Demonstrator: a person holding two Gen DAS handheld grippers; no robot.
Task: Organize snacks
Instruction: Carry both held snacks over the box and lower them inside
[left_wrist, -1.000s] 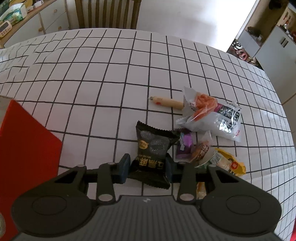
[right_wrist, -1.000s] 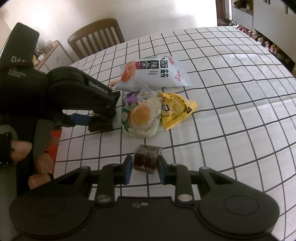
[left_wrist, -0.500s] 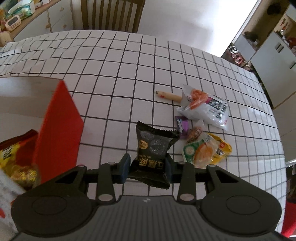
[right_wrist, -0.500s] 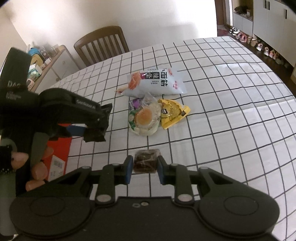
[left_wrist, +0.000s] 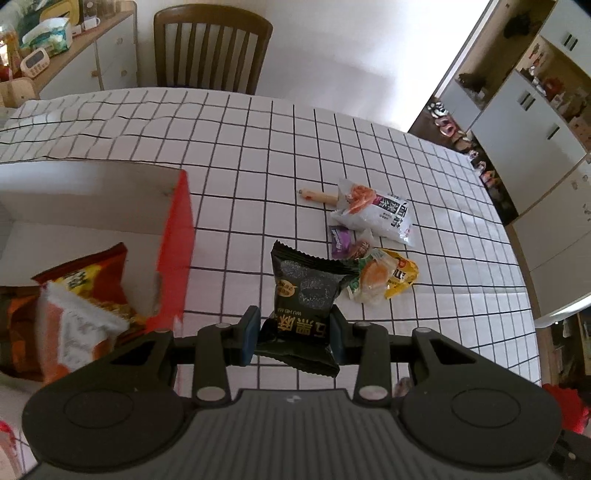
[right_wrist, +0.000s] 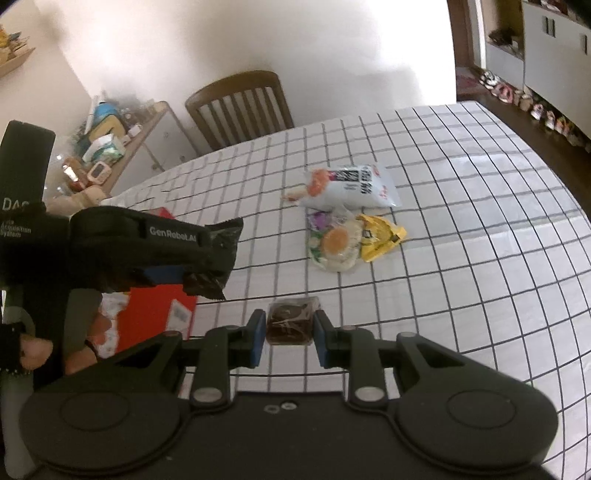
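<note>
The table (left_wrist: 229, 147) under its grid cloth fills both views; at its left edge stands the red box (left_wrist: 177, 258), open at the top, with bags (left_wrist: 85, 295) already lying inside; a second ago the left view showed only the box's red wall, and now it looks down into the white interior, so both hands have risen and swung toward the box while the loose pile on the cloth has shrunk with distance; I take this as the carry stage, both snacks lifted clear and the drop into the box the next step, not yet done.

The pile left on the table sits well apart from the box: a white pouch (left_wrist: 376, 218), a sausage stick (left_wrist: 319, 195) at its far end, a yellow pack (left_wrist: 400, 277), a clear-wrapped bun (right_wrist: 336, 243) and a small purple pack (left_wrist: 341, 238); so several rounds remain.

The left gripper (left_wrist: 293, 330) is clamped narrow on a black pack (left_wrist: 303, 295), pads pressing its lower sides; the pack's long axis runs along the fingers, crimped top edge pointing away from the camera, print upside down; in the right view it hangs above the box's near corner.

The right gripper (right_wrist: 290, 332) pinches a small brown cake (right_wrist: 291, 323) in clear wrap, near-square, lying crosswise between the pads, held above the cloth just beside the box.
</note>
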